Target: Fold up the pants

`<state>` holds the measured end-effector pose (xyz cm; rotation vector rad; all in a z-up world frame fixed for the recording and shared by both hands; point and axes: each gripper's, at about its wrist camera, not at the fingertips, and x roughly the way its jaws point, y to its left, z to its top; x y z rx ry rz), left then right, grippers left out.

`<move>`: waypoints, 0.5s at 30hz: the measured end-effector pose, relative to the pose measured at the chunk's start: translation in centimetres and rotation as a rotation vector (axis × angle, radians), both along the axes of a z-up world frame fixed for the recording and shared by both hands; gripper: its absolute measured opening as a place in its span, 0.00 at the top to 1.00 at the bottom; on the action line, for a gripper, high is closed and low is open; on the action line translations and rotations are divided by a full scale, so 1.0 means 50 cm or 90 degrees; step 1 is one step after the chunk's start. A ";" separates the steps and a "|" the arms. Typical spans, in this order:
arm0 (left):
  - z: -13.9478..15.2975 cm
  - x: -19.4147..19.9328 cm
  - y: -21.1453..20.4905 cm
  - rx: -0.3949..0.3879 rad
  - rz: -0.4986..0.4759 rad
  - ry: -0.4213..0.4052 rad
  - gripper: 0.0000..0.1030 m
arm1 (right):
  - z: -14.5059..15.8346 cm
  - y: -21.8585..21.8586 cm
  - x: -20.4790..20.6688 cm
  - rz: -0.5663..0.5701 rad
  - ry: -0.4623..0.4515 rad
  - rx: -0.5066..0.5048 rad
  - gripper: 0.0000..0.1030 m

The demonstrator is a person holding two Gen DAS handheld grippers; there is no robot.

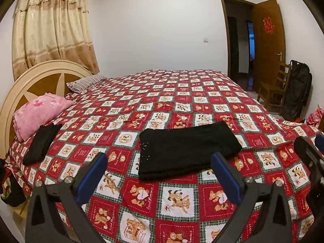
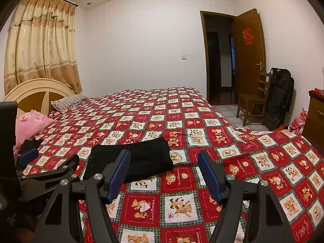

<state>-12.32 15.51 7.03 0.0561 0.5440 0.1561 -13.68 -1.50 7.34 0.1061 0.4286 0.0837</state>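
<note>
Folded pants lie on the bed. Both tools, left and right, gape empty. Only the right view shows a dresser; the left shows the second dark garment whole.

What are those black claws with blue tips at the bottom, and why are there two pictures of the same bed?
They are two grabbing tools; a person holds one in each hand. Each has a small camera looking forward along its fingers, so you get one picture per hand. The left gripper and the right gripper are both open and hold nothing. On the bed lie the folded black pants. Another dark garment lies beside a pink pillow. At the far right of the left picture you can glimpse the other tool.
</note>
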 end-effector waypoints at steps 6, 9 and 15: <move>0.001 0.001 0.001 0.003 0.002 -0.001 0.00 | -0.003 -0.003 0.001 -0.002 0.000 0.001 0.32; 0.000 0.002 0.002 0.000 0.002 0.000 0.00 | -0.002 -0.003 0.001 -0.002 0.000 0.001 0.32; -0.001 0.002 0.001 0.003 0.000 0.000 0.00 | -0.004 -0.003 0.003 -0.003 0.004 0.000 0.32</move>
